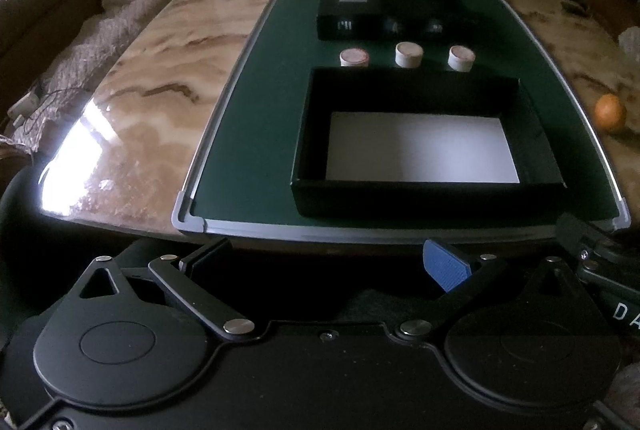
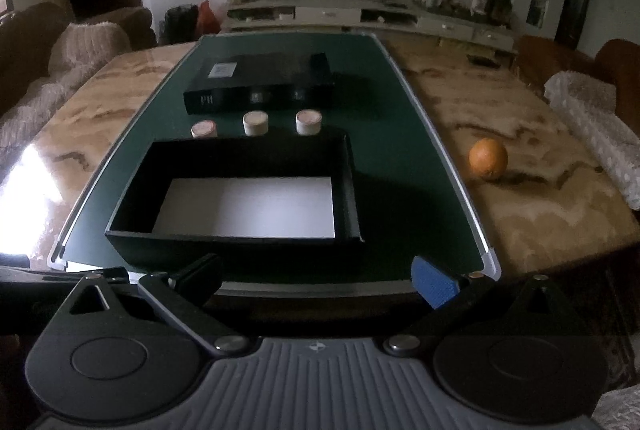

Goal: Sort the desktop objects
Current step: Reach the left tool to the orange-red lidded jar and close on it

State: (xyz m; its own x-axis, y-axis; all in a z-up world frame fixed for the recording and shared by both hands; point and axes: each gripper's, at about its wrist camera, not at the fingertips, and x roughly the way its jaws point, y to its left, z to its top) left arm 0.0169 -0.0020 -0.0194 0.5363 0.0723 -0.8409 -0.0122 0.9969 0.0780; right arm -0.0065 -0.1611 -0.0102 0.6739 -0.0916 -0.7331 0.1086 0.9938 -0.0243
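An open black box (image 1: 424, 198) (image 2: 224, 246) with a white bottom sits on the near part of a green mat (image 1: 256, 102) (image 2: 400, 166). Behind it stand three small white round pieces in a row: left (image 1: 353, 57) (image 2: 204, 130), middle (image 1: 409, 54) (image 2: 255, 123), right (image 1: 461, 57) (image 2: 308, 122). A closed black box (image 1: 396, 10) (image 2: 260, 82) lies behind them. My left gripper (image 1: 326, 262) and my right gripper (image 2: 316, 278) are both open and empty, held at the near edge of the mat, short of the open box.
The mat lies on a marble table (image 1: 152, 78) (image 2: 520, 198). An orange (image 1: 609, 112) (image 2: 488, 158) sits on the table right of the mat. A sofa with a knitted throw (image 1: 80, 42) is at the left; a white bundle (image 2: 596, 126) lies far right.
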